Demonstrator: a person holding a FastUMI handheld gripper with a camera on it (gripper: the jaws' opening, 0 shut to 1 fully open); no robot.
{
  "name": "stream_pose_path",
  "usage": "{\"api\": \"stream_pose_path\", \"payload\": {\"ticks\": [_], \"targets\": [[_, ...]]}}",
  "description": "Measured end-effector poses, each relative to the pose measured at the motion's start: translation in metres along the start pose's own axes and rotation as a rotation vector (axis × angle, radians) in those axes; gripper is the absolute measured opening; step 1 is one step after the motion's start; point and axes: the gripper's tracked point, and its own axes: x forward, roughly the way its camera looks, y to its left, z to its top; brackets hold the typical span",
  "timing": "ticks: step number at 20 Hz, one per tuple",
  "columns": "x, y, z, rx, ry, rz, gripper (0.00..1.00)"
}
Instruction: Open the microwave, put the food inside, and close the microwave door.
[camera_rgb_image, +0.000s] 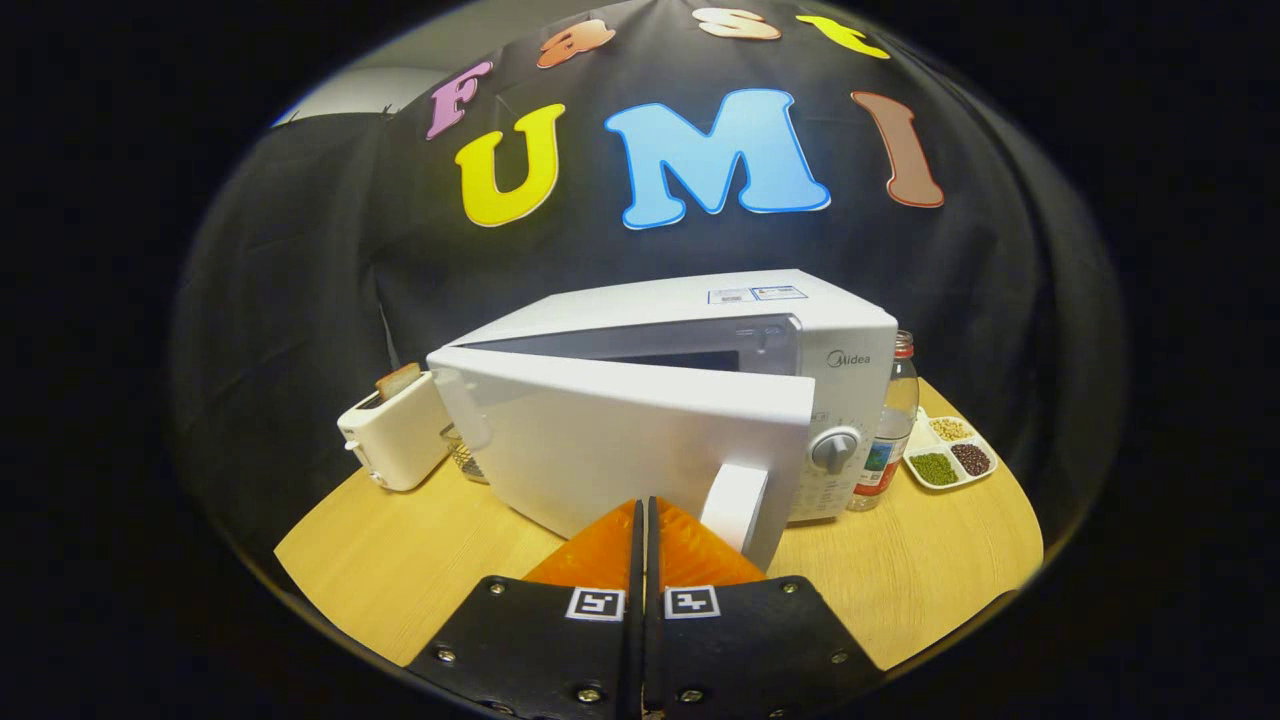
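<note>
A white microwave stands on the round wooden table. Its door is partly ajar, swung a little way out toward me on its left hinge, and a dark slit of the cavity shows above it. The door's white handle sticks out at its right end. My gripper is shut with nothing between its fingers. The fingertips rest against or just short of the door's outer face, immediately left of the handle. The inside of the microwave is hidden by the door, so I cannot tell what it holds.
A white toaster with a slice of bread in it stands left of the microwave, a glass jar tucked behind it. To the right are a water bottle and a divided white dish of beans and seeds.
</note>
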Motion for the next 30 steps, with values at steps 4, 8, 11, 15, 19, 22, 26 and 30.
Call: {"api": "stream_pose_path", "payload": {"ticks": [4, 8, 11, 15, 19, 22, 26, 30], "targets": [[0.020, -0.016, 0.009, 0.018, -0.002, -0.041, 0.00], [0.040, -0.026, 0.017, 0.029, -0.003, -0.066, 0.00], [0.053, -0.029, 0.023, 0.026, -0.005, -0.077, 0.00], [0.072, -0.041, 0.030, 0.041, 0.000, -0.125, 0.00], [0.086, -0.048, 0.034, -0.028, -0.023, -0.148, 0.00], [0.081, -0.048, 0.030, -0.037, -0.014, -0.167, 0.01], [0.047, -0.040, 0.050, -0.021, -0.075, -0.185, 0.01], [-0.010, -0.034, 0.067, -0.004, -0.159, -0.205, 0.01]]}}
